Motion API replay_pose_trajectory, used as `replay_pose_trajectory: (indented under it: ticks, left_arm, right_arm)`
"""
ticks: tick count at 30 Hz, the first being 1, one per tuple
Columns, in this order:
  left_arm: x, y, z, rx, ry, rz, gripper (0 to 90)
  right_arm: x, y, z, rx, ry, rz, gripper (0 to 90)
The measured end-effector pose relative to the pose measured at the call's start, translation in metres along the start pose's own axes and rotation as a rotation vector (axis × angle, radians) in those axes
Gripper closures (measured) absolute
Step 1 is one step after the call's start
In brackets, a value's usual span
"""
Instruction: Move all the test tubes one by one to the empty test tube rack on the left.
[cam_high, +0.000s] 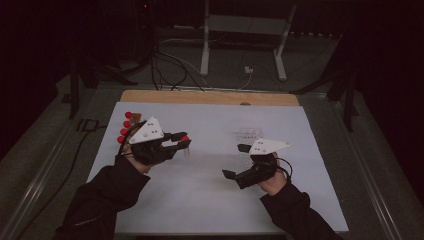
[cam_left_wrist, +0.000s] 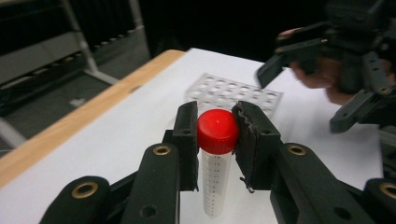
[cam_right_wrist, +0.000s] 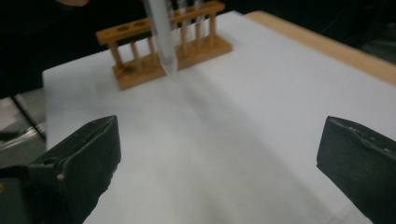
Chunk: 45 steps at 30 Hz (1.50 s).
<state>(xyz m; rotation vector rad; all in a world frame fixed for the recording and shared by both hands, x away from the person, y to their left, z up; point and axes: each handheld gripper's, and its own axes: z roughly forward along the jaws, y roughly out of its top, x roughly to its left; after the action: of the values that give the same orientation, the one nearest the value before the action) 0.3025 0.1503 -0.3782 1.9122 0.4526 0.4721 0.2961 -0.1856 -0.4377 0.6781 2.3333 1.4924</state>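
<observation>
My left gripper (cam_high: 183, 142) is shut on a clear graduated tube (cam_left_wrist: 214, 182), its pads pressing the red cap (cam_left_wrist: 217, 130). The tube hangs upright above the white table, right of a wooden rack (cam_right_wrist: 168, 51). In the right gripper view the same tube (cam_right_wrist: 161, 37) shows blurred in front of that rack. My right gripper (cam_high: 236, 160) hovers over the right half of the table with its jaws wide apart and nothing between them (cam_right_wrist: 222, 158).
Several red-capped tubes (cam_high: 125, 125) stand in the wooden rack at the table's left edge. A clear plastic rack with many holes (cam_left_wrist: 233, 91) lies flat ahead of the right gripper. A wooden strip (cam_high: 210, 96) borders the far edge of the white table (cam_high: 210, 195).
</observation>
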Motion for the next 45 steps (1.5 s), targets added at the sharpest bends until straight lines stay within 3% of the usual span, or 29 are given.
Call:
replay_pose_trajectory:
  ticks: [16,25,30,35,45]
  left_arm:
    - [0.032,-0.02,-0.085,-0.011,0.199,-0.069,71.9]
    - [0.047,-0.044,-0.116,-0.004,0.297,-0.119,72.0]
    - [0.057,-0.059,-0.121,0.0,0.342,-0.149,72.0]
    - [0.066,-0.078,-0.116,0.011,0.372,-0.185,72.0]
    - [0.072,-0.109,-0.098,0.058,0.37,-0.242,71.9]
  right_arm:
    - [0.002,-0.004,-0.008,-0.024,0.002,0.002,0.0]
    - [0.003,-0.004,-0.006,-0.02,0.002,-0.006,0.0]
    - [0.003,-0.004,-0.006,-0.018,-0.001,-0.011,0.0]
    - [0.004,-0.005,-0.006,-0.018,-0.002,-0.012,0.0]
    - [0.002,-0.005,-0.006,-0.015,-0.003,-0.011,0.0]
